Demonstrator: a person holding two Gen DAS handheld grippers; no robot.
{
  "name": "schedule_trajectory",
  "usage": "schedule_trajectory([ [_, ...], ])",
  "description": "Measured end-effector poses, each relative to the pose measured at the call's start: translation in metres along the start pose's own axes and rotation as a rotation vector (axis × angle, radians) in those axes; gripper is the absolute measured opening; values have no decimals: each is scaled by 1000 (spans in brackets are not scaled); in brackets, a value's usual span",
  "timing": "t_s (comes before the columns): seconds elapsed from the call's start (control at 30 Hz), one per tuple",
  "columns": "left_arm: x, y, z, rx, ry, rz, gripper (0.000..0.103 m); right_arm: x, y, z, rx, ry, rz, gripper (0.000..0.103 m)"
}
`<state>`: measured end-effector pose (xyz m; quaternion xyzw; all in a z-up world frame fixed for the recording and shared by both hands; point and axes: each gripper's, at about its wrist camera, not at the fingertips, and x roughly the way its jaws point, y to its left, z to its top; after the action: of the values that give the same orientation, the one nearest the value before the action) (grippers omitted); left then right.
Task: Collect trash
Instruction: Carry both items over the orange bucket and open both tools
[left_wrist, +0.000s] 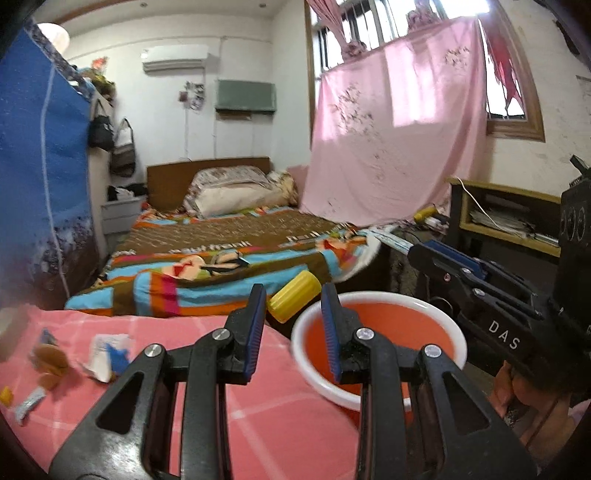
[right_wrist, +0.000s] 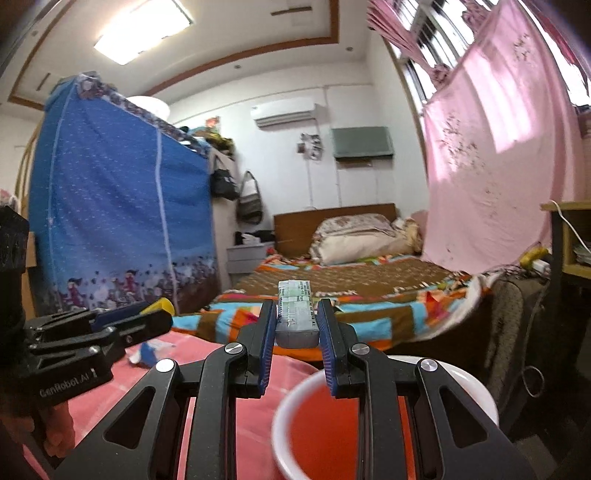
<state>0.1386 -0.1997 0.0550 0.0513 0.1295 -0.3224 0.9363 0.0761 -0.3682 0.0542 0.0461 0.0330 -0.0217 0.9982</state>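
Observation:
My left gripper (left_wrist: 293, 291) is open above the pink checked table (left_wrist: 258, 417), at the left rim of the orange bin (left_wrist: 380, 332). A yellow ribbed cap (left_wrist: 294, 301) shows between and just beyond its fingertips; no pad touches it. My right gripper (right_wrist: 297, 314) is shut on a small grey-green printed packet (right_wrist: 296, 317) and holds it above the table, just left of the orange bin (right_wrist: 332, 435). Torn white-blue wrappers (left_wrist: 107, 354), a brown scrap (left_wrist: 50, 360) and a small silver wrapper (left_wrist: 27, 404) lie on the table at the left.
A bed with a colourful striped blanket (left_wrist: 229, 266) lies beyond the table. A blue fabric wardrobe (left_wrist: 40, 166) stands at the left. A pink sheet (left_wrist: 399, 129) hangs at the right over a desk shelf (left_wrist: 506, 218).

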Motion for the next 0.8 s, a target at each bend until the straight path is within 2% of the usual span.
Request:
schedule_trajectory([
  [0.4, 54, -25, -4, -87, 224, -94, 33, 7, -42, -11, 115, 137, -67, 21],
  [0.8, 89, -37, -11, -171, 398, -140, 34, 13, -53, -19, 149, 212, -107, 22],
])
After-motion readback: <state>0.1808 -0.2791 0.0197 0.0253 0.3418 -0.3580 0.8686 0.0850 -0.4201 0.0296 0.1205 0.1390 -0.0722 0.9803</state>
